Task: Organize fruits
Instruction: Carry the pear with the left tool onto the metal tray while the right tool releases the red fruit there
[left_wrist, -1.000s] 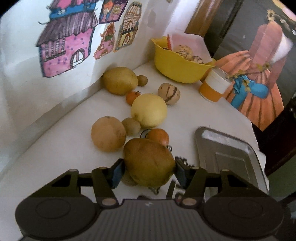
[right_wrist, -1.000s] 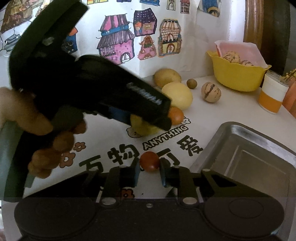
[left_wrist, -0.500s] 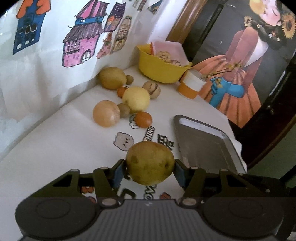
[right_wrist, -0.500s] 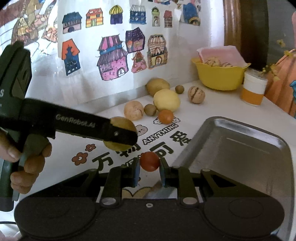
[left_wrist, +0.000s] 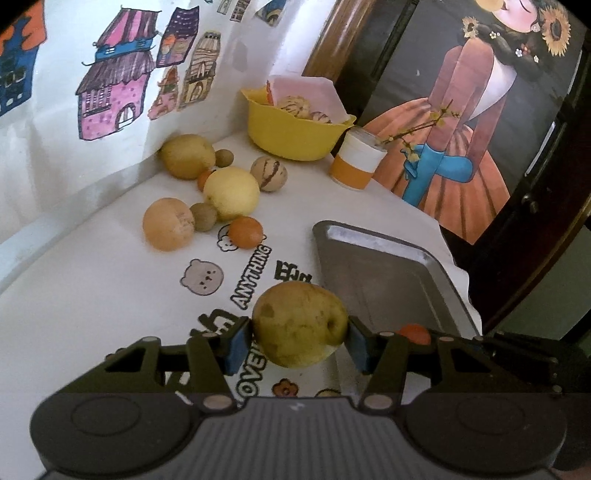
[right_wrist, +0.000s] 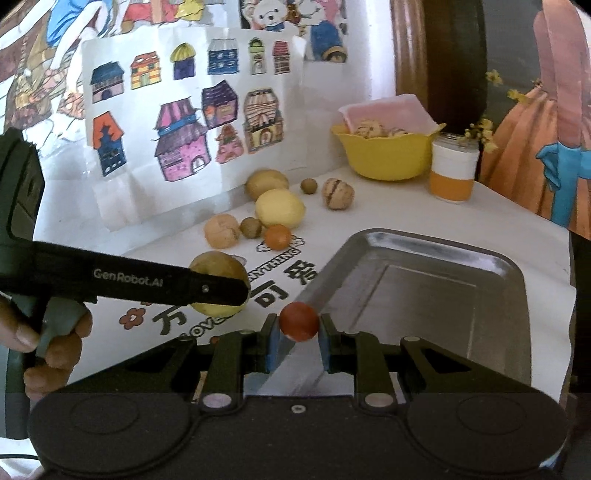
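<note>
My left gripper (left_wrist: 300, 343) is shut on a large brownish-green pear (left_wrist: 300, 323), held above the printed tablecloth just left of the metal tray (left_wrist: 388, 280). My right gripper (right_wrist: 298, 345) is shut on a small red-orange fruit (right_wrist: 298, 320), hovering over the near left edge of the tray (right_wrist: 443, 295). In the right wrist view the left gripper (right_wrist: 221, 290) and the pear (right_wrist: 218, 271) appear at left, with a hand (right_wrist: 55, 343) on the handle. Several loose fruits lie further back: a yellow one (left_wrist: 231, 193), a tan one (left_wrist: 168, 229), a small orange one (left_wrist: 245, 232).
A yellow bowl (left_wrist: 295, 136) holding striped fruits stands at the back by the wall. An orange-and-white cup (left_wrist: 356, 164) sits right of it. A striped fruit (left_wrist: 269, 173) lies in front of the bowl. The table edge runs right of the tray.
Both grippers have drawn back and risen from the fruit pile with their fruits. The left gripper has swung its pear toward the tray; the right one now hovers over the tray's edge.
</note>
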